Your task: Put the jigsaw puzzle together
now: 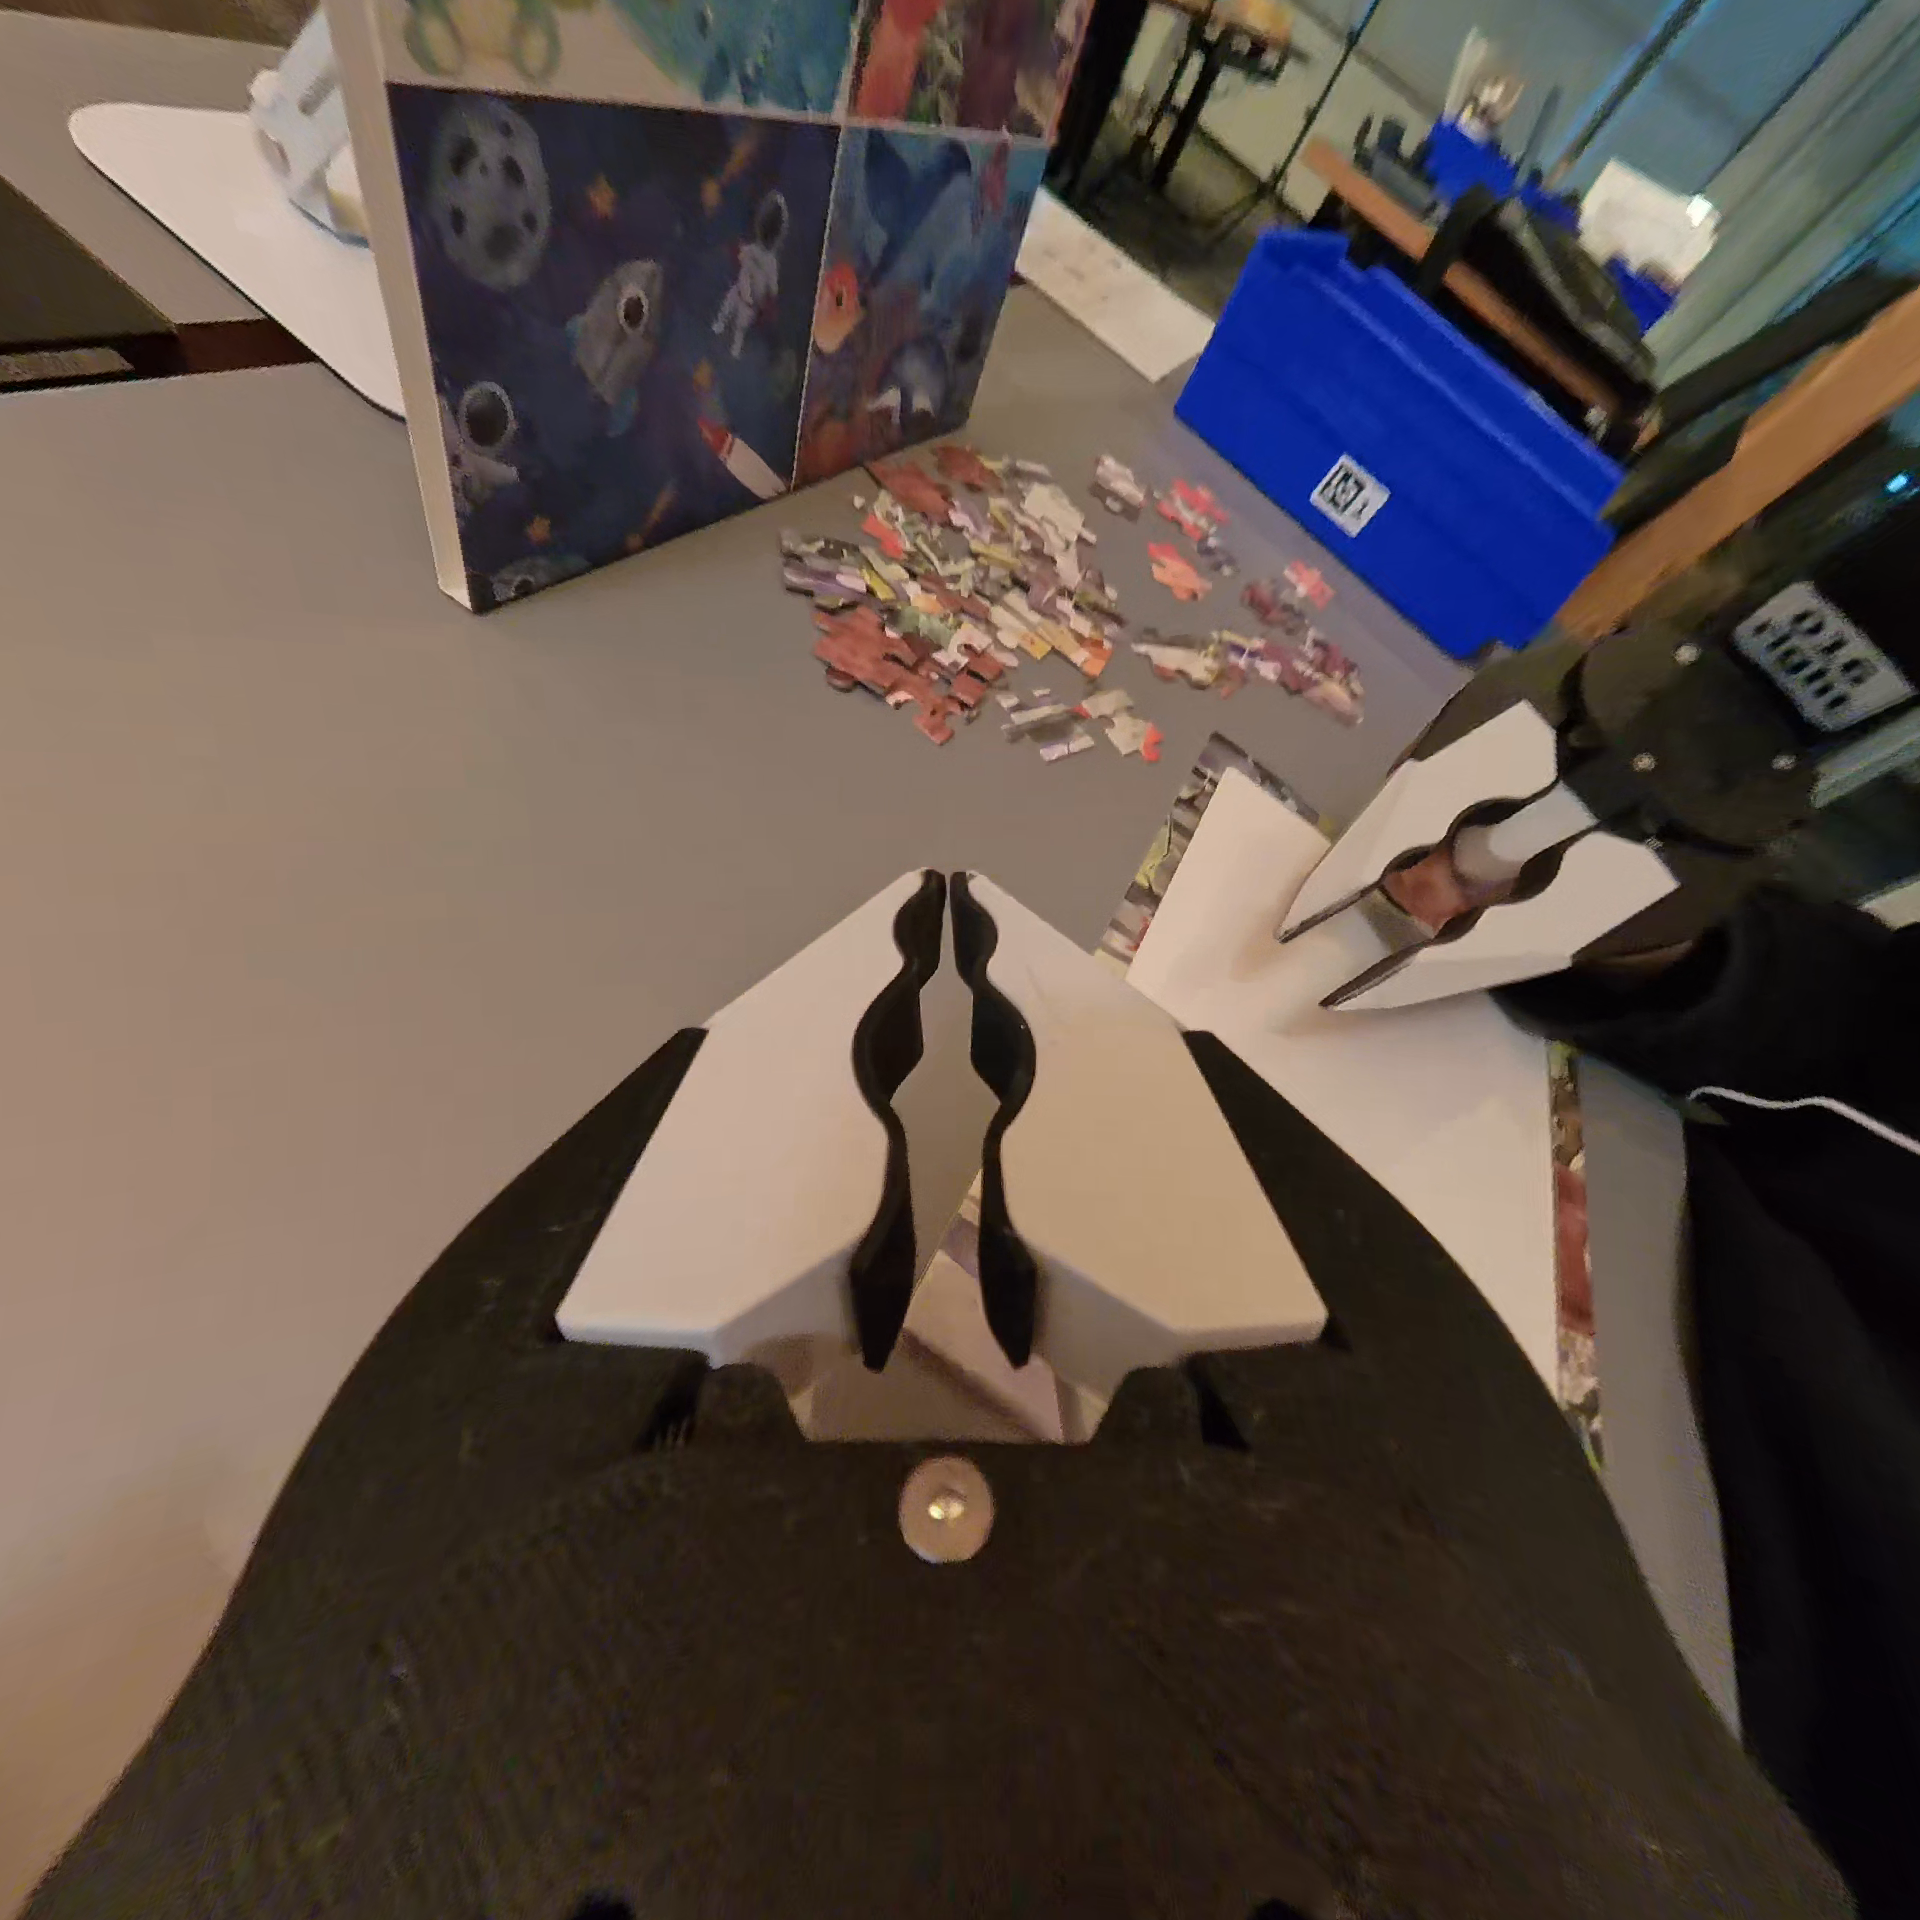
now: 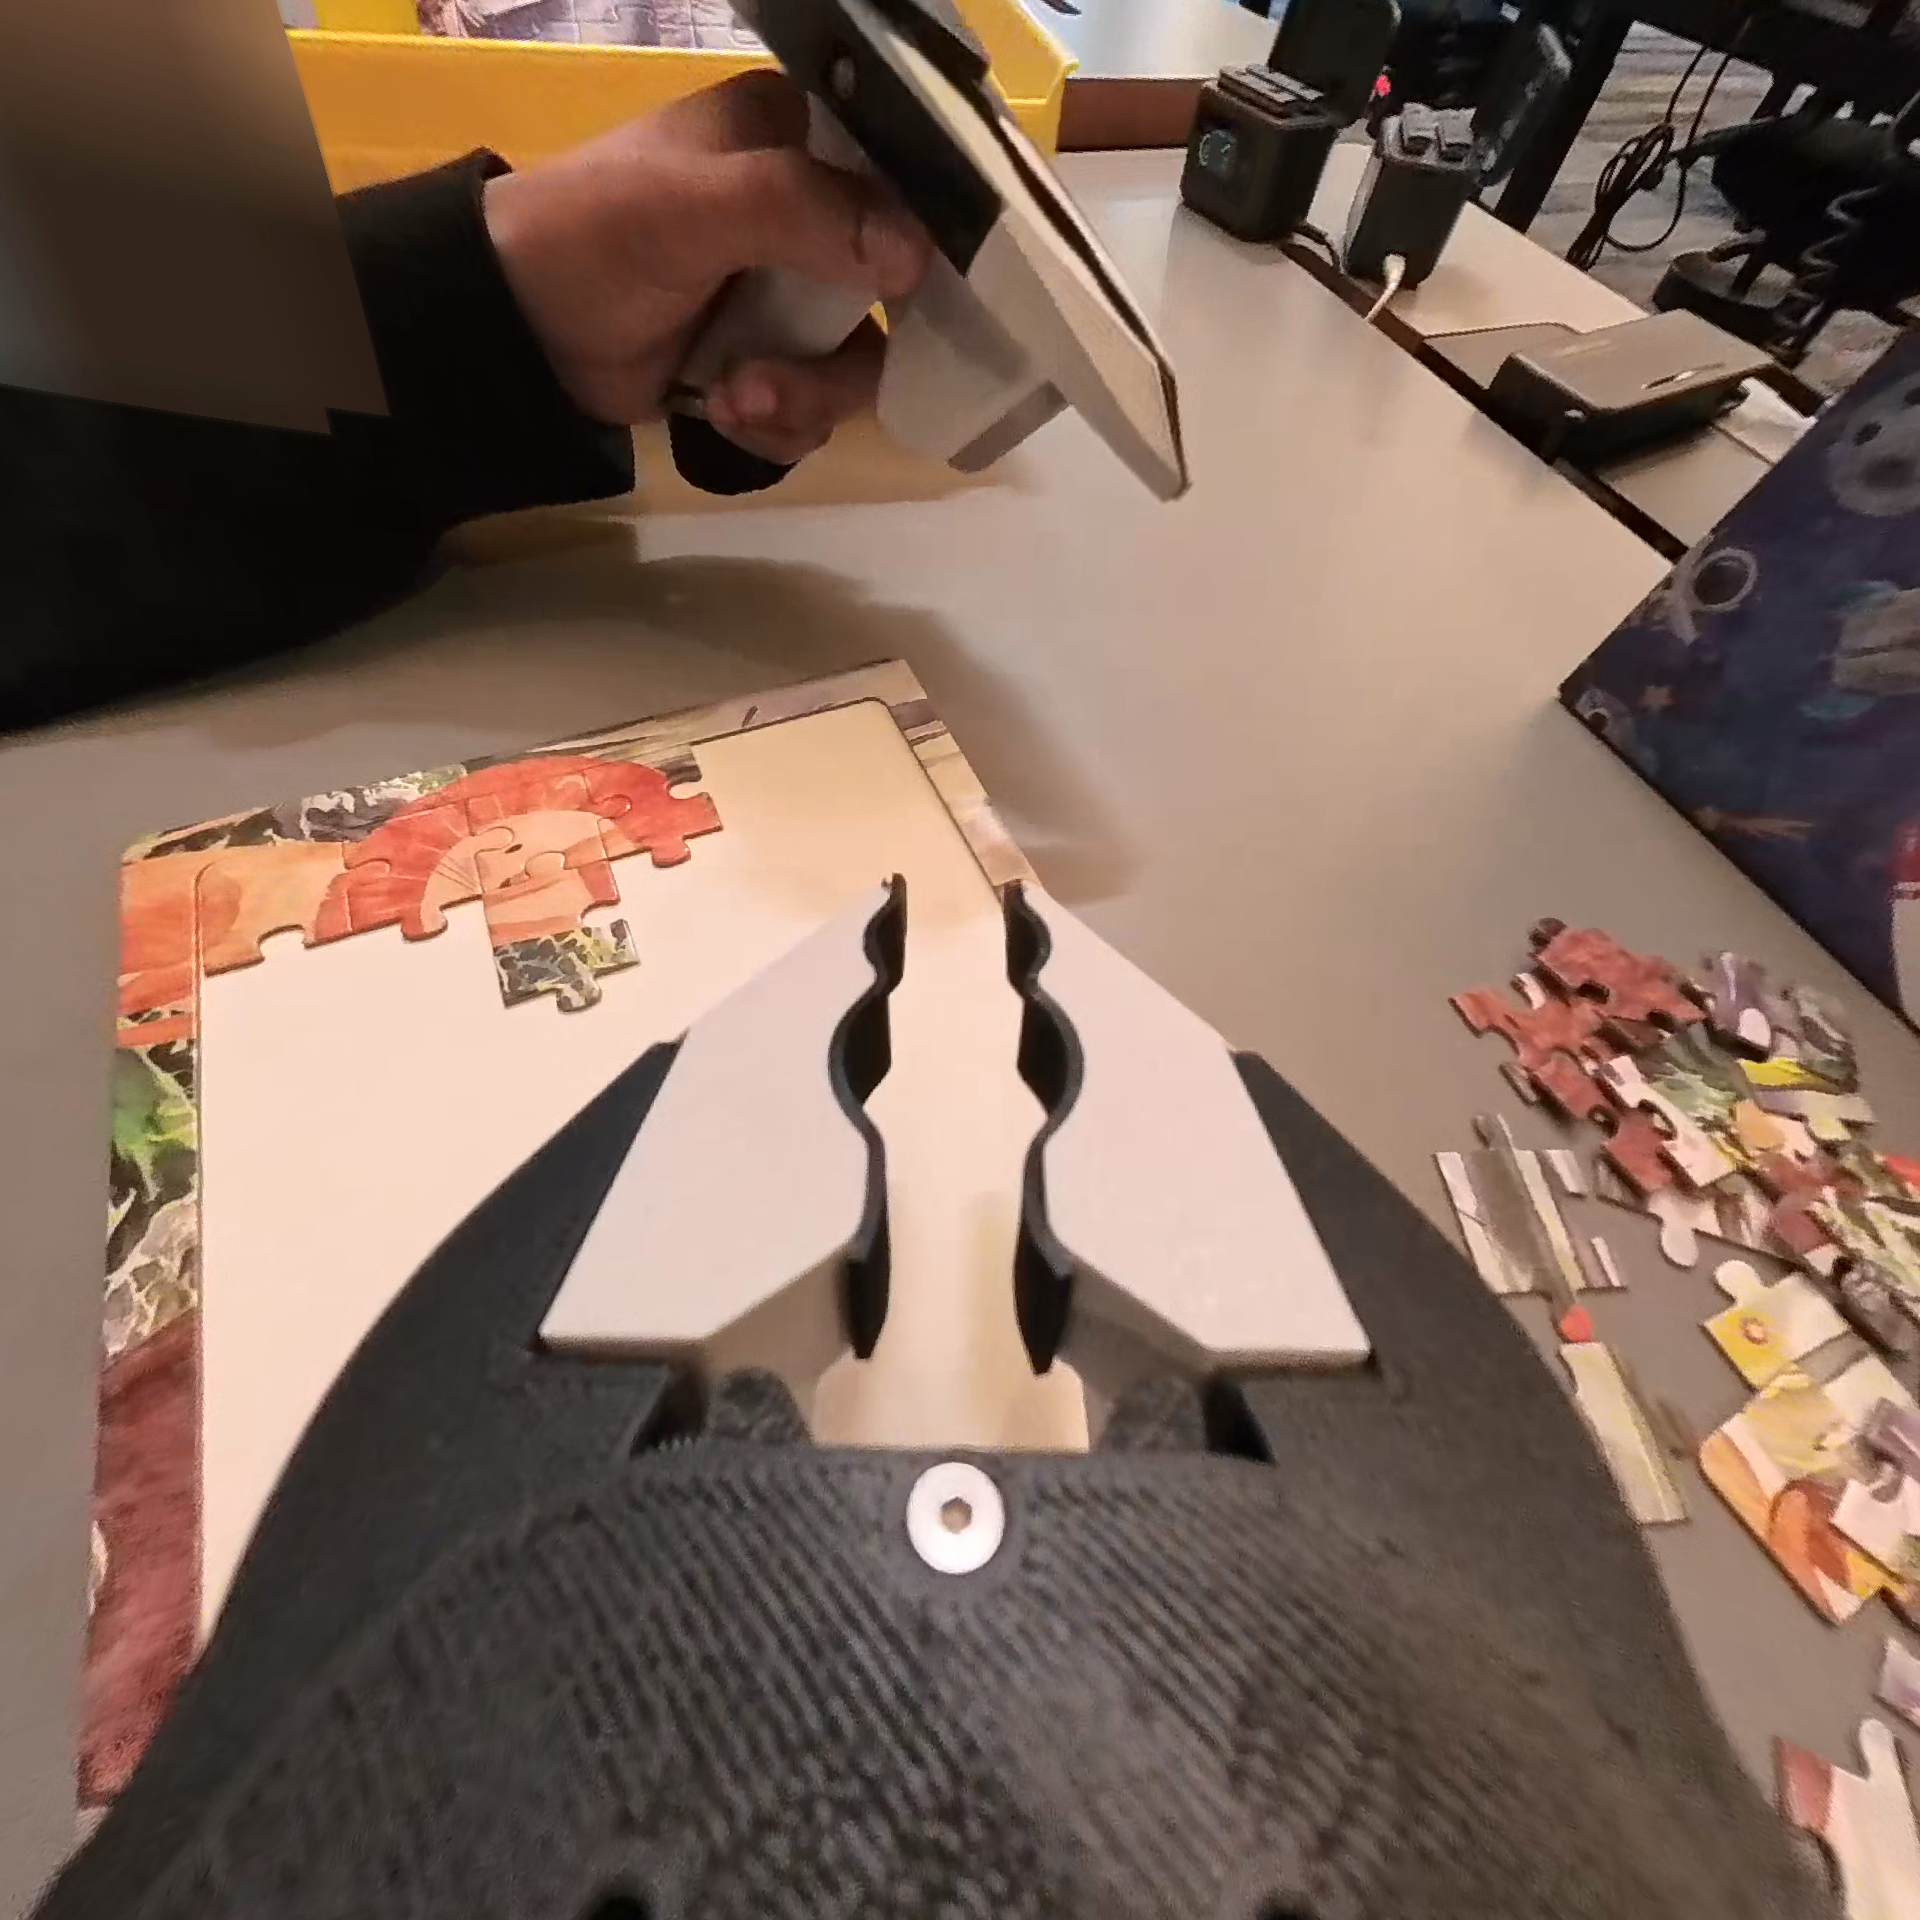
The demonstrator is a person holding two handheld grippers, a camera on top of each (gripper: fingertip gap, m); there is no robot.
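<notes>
The puzzle tray point(image 2: 416, 1091) lies flat on the grey table, with a white bare inside and a printed border. A small cluster of joined orange and red pieces point(image 2: 520, 862) sits in its far left corner. My right gripper point(image 2: 954, 891) is open and empty, hovering over the tray's far right part. Loose pieces point(image 2: 1714, 1143) lie scattered to the right of the tray. My left gripper point(image 1: 948, 878) is shut and empty, held above the bare table left of the tray point(image 1: 1351, 1122). The loose pile point(image 1: 987, 592) lies ahead of it. The right gripper point(image 1: 1307, 968) shows at the right.
The puzzle box point(image 1: 675, 312) with a space picture stands upright behind the pile. A blue bin point(image 1: 1392, 436) sits at the far right. A yellow bin point(image 2: 520, 104) and black devices point(image 2: 1299, 166) stand beyond the tray. A hand holds the left gripper point(image 2: 1164, 468). My right fingertips sit around 12 cm from my left ones.
</notes>
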